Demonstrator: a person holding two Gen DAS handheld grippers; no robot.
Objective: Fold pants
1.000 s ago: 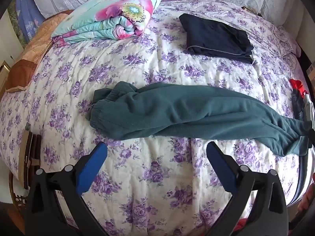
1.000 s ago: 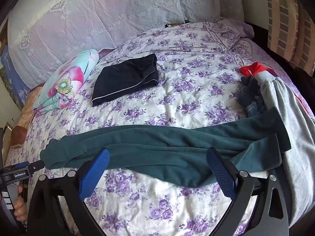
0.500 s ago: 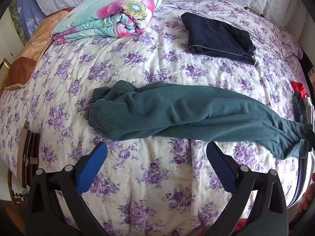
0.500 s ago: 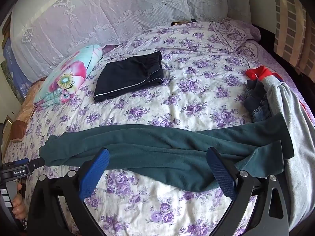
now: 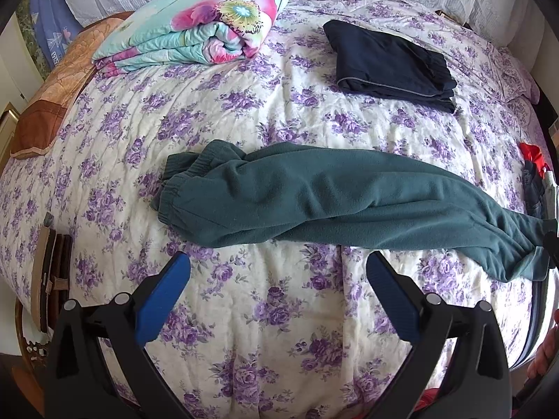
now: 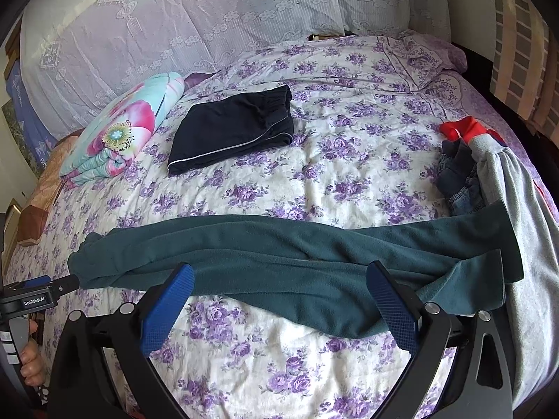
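Left wrist view shows your left gripper (image 5: pixel 278 270) hanging over the near edge of the bed (image 5: pixel 286 317), its blue fingers (image 5: pixel 163 295) spread wide and holding nothing. Just beyond the tips lie the green pants (image 5: pixel 314 199), stretched across the bed with the legs doubled one on the other. You have the elastic waistband at your left and the cuffs trailing off to your right, where they reach the bed's edge.

Right wrist view puts your right gripper (image 6: pixel 280 281) over the same pants (image 6: pixel 279 255), fingers (image 6: pixel 393 305) wide apart and empty. The tips overlap the near hem of the cloth in this view; whether they touch it you cannot tell. The cuffs end at your right, lying against a grey garment (image 6: pixel 531 244) that hangs over the side of the bed, with a blue and a red piece bunched just behind it.

Farther up the bed, well apart from the green pants, a dark pair (image 6: pixel 234 132) lies folded flat. A flowered quilt (image 5: pixel 195 24) sits folded to its left, near the pillows (image 6: pixel 195 24). At the left rim of the right wrist view you can see your left hand (image 6: pixel 31 359) on the handle of the other gripper.
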